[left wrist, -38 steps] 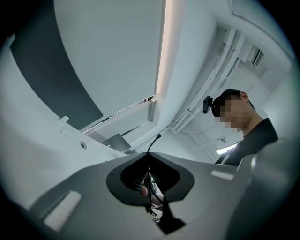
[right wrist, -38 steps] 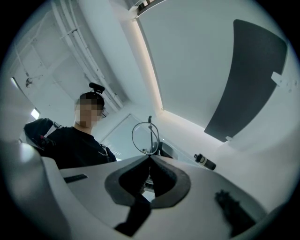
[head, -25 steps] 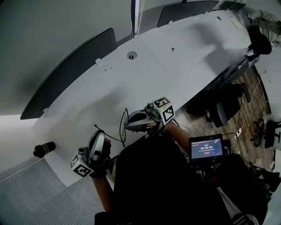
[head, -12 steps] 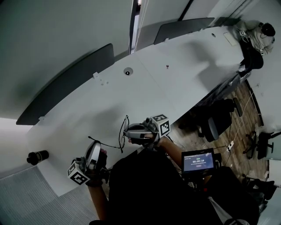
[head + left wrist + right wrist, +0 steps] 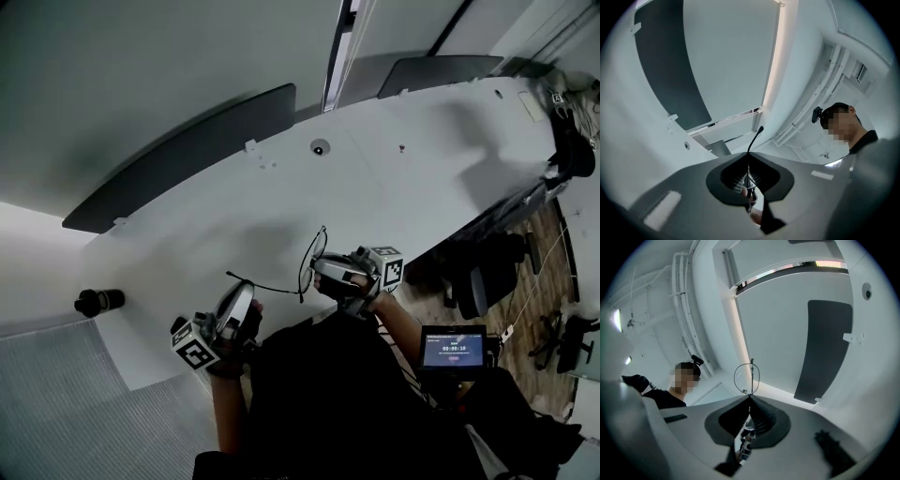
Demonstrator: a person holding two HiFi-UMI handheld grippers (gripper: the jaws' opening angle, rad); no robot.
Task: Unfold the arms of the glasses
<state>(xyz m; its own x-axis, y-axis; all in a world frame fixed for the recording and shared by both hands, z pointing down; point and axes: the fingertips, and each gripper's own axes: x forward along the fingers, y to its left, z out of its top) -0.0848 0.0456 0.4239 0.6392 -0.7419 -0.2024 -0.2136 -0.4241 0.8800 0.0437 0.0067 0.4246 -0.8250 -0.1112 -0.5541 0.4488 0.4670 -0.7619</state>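
A pair of thin black wire-rimmed glasses (image 5: 302, 272) hangs over the near edge of the white table (image 5: 375, 187), held between both grippers. My right gripper (image 5: 321, 269) is shut on the front frame; in the right gripper view (image 5: 750, 398) one round lens rim (image 5: 747, 378) sticks up past the jaws. My left gripper (image 5: 247, 287) is shut on one arm (image 5: 267, 287), which stretches sideways from the front. The left gripper view (image 5: 749, 161) shows that arm's curved tip (image 5: 757, 133) poking out above the closed jaws.
A black cylindrical object (image 5: 98, 302) lies at the table's left end. A dark panel (image 5: 187, 159) runs along the far edge, and a round grommet (image 5: 320, 147) sits in the tabletop. Office chairs (image 5: 487, 272) stand at the right, and a small screen (image 5: 455, 347) is by my body.
The right gripper has shifted a little and tilted with the glasses front. The left gripper keeps its hold on the arm. The head view has swung.
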